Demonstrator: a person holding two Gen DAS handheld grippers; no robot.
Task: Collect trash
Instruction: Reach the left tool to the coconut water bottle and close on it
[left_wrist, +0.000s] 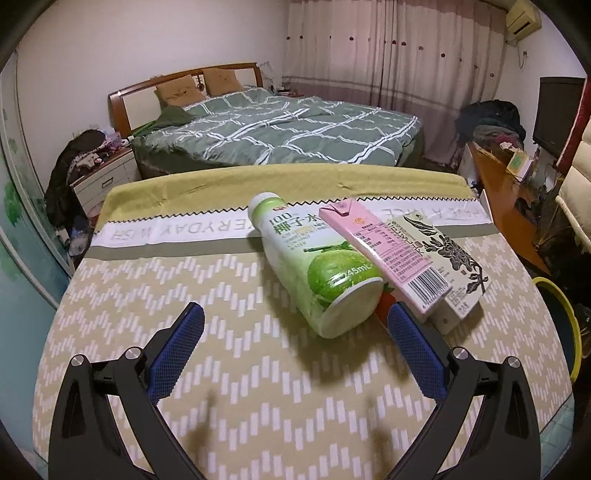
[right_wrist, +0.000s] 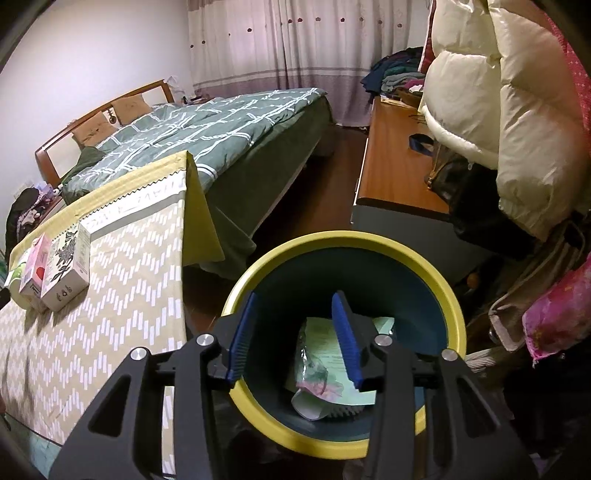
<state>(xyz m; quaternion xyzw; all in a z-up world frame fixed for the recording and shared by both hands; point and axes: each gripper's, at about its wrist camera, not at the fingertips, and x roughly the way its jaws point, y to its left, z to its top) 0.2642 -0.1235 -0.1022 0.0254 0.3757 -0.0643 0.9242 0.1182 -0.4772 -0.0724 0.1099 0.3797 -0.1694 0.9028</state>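
Blue-padded fingers of the left gripper (left_wrist: 295, 328) stand spread wide over the patterned tablecloth (left_wrist: 184, 295), with nothing between them. Just ahead lies a green-and-white coconut water bottle (left_wrist: 314, 266) on its side, base towards the camera and cap pointing away. Its right flank touches a pink carton (left_wrist: 384, 254), which lies flat and partly overlaps a cream carton with a dark leaf print (left_wrist: 447, 258). The right finger's tip sits close beside the near end of the pink carton; whether it touches cannot be told. All three items rest on the table's right half. Beyond the table is a bed with a green checked duvet (left_wrist: 288, 129), then curtains (left_wrist: 388, 51).

On the other side, the right gripper (right_wrist: 295, 328) hangs above a bin with a yellow rim (right_wrist: 454, 295), fingers moderately apart and empty. Inside the dark bin lie pale green paper (right_wrist: 328, 354) and some crumpled clear wrapping (right_wrist: 314, 373). To the left in this view, the two cartons sit on the table; a wooden sideboard (right_wrist: 391, 162) and a cream puffer jacket (right_wrist: 517, 110) lie further off
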